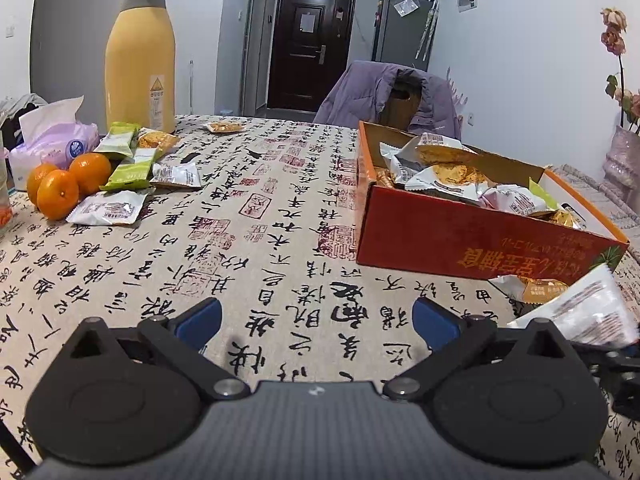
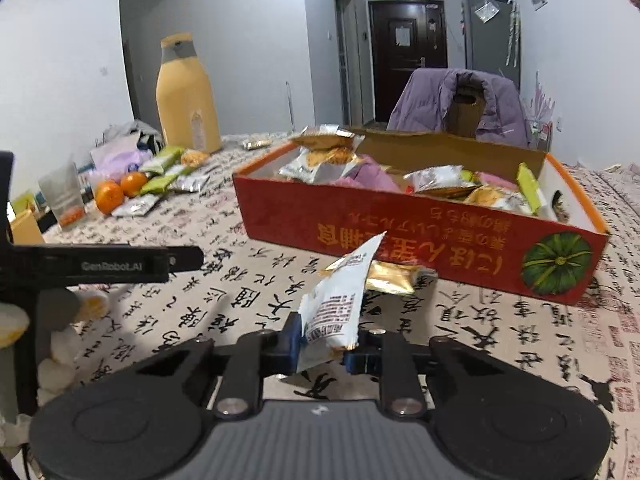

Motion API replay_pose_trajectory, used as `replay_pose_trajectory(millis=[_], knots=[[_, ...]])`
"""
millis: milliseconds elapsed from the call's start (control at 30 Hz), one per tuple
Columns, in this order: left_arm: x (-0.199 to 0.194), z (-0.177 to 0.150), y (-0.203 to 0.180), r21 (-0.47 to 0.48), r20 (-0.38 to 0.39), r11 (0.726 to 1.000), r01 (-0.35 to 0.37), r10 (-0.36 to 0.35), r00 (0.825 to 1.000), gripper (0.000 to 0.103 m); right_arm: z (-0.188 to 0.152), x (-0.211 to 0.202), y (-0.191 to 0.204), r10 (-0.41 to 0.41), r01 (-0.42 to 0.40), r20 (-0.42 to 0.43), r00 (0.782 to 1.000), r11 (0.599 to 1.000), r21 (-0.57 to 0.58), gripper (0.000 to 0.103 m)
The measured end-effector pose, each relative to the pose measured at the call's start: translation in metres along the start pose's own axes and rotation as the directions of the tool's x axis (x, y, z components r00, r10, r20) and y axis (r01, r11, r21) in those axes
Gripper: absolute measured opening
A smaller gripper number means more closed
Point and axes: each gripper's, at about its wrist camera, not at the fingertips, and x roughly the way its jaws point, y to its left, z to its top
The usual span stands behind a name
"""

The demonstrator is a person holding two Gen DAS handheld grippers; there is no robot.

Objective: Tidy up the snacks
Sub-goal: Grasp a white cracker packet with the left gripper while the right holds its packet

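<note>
My right gripper (image 2: 322, 344) is clamped on a white snack packet (image 2: 340, 300) near the red box (image 2: 400, 240); my left gripper (image 1: 316, 320) gapes empty over the tablecloth (image 1: 260, 220).

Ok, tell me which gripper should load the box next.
Right. The right gripper is shut on a white packet just in front of the red box. The left gripper is open and empty.
</note>
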Motion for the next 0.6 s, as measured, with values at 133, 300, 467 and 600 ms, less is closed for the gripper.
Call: replay_pose_trajectory(millis=[133, 300, 467, 600], knots=[[-0.004, 0.006, -0.014, 0.009, -0.006, 0.999, 0.030, -0.030, 1.000, 0.103, -0.004, -0.017, -0.019, -0.017, 0.015, 0.036, 0.999, 0.999, 0.051, 0.020], [-0.003, 0.018, -0.051, 0.045, -0.007, 0.996, 0.079, -0.079, 0.997, 0.103, -0.006, -0.030, -0.048, -0.050, 0.042, 0.076, 0.996, 0.993, 0.112, 0.018], [0.002, 0.025, -0.094, 0.094, -0.012, 0.990, 0.103, -0.102, 0.995, 0.103, -0.010, -0.040, -0.074, -0.070, 0.053, 0.106, 0.992, 0.986, 0.158, 0.018], [0.011, 0.030, -0.121, 0.105, -0.045, 0.988, 0.118, -0.113, 0.993, 0.103, -0.014, -0.046, -0.093, -0.081, 0.056, 0.126, 0.989, 0.980, 0.191, 0.018]])
